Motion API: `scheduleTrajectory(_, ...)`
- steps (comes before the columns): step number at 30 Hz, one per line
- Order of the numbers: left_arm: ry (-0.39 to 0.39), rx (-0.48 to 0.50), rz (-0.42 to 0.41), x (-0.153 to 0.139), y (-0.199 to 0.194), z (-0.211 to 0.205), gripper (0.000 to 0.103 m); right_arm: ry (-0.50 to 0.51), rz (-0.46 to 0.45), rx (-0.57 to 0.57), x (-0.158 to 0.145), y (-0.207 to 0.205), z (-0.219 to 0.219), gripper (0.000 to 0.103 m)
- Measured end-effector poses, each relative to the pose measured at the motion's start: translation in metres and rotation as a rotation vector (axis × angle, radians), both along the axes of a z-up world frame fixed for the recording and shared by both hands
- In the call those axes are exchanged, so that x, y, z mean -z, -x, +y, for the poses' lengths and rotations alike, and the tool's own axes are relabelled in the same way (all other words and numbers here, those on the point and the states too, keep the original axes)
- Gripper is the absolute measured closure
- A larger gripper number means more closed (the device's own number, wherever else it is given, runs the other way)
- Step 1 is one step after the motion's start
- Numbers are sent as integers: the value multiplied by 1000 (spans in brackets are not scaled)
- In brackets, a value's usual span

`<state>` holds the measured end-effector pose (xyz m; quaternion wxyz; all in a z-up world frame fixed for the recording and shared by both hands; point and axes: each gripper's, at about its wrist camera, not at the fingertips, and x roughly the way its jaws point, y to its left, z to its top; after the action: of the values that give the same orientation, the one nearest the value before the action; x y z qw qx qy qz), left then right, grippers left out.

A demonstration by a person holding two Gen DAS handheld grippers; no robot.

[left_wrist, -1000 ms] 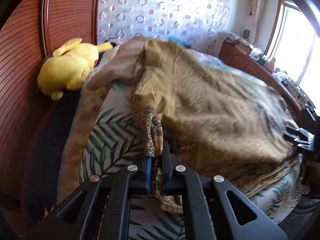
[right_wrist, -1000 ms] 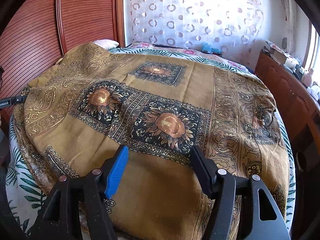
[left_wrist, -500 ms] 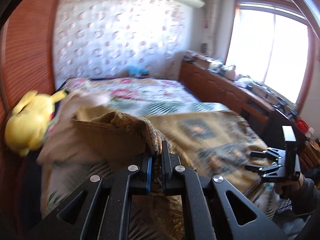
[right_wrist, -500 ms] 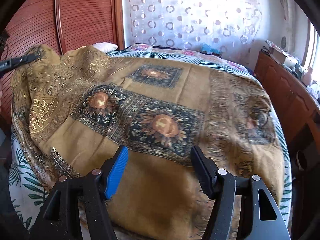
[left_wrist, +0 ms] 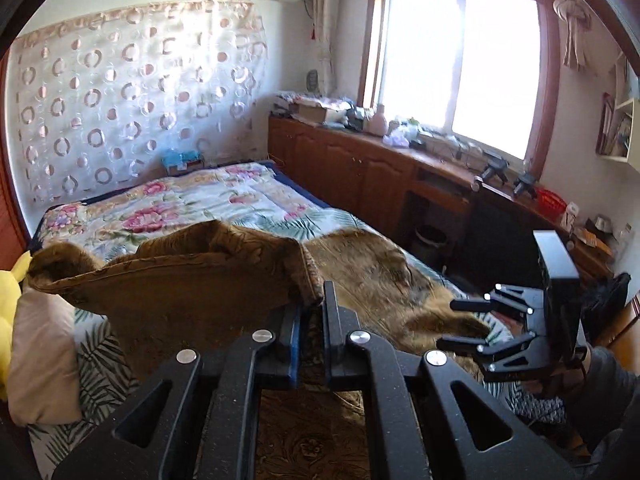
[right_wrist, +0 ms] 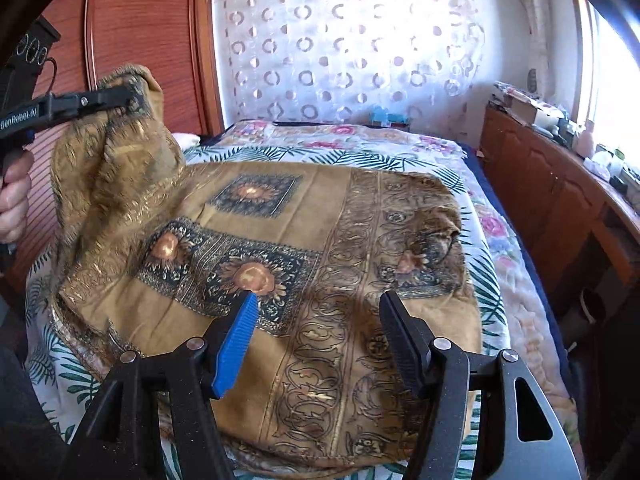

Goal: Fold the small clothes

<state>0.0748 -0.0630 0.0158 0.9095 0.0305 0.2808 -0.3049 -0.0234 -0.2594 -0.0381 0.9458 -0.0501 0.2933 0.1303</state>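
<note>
A golden-brown cloth with sunflower squares (right_wrist: pixel 320 216) lies spread over the bed. My left gripper (left_wrist: pixel 312 304) is shut on one corner of the cloth (left_wrist: pixel 192 276) and holds it lifted high above the bed; in the right wrist view that gripper (right_wrist: pixel 120 98) is at the upper left with the corner hanging from it. My right gripper (right_wrist: pixel 316 304) is open and empty, hovering over the near part of the cloth. It shows in the left wrist view (left_wrist: pixel 464 320) at the right, open above the cloth's edge.
The bed (left_wrist: pixel 224 196) has a floral and leaf-print cover. A yellow plush toy (left_wrist: pixel 10 284) and a pale pillow (left_wrist: pixel 36 360) lie at its left. A wooden wardrobe (right_wrist: pixel 140 40) stands at the left. Low wooden cabinets (left_wrist: pixel 360 168) with clutter run under the window at the right.
My left gripper has lifted the cloth's corner up from the bed and swung it toward the right. The right gripper has stayed open over the cloth.
</note>
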Motion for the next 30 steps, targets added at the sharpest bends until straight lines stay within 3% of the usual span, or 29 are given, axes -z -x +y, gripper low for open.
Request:
scheduleTrajectory(2, -30, -10, 12, 8, 1, -1, 86, -4, 4, -5, 2, 1, 0, 38)
scheduleTrajectory(4, -29, -14, 22, 13, 3, 1, 71, -3, 13, -16, 5, -1, -1, 38)
scheduleTrajectory(8, -16, -35, 42, 16, 2, 14, 55, -12, 20, -32, 6, -7, 5, 38)
scheduleTrajectory(10, -27, -64, 30, 18, 3, 21, 34, -14, 22, -43, 5, -10, 12, 38)
scheduleTrajectory(12, -26, -88, 22, 22, 5, 28, 23, -8, 19, -60, 2, -15, 20, 38)
scheduleTrajectory(21, -45, -213, 49, 45, 7, 62, 23, 1, 14, -110, -2, -44, 48, 38)
scheduleTrajectory(30, -47, -260, 61, 62, 12, 79, 23, -20, 17, -196, -6, -63, 81, 38)
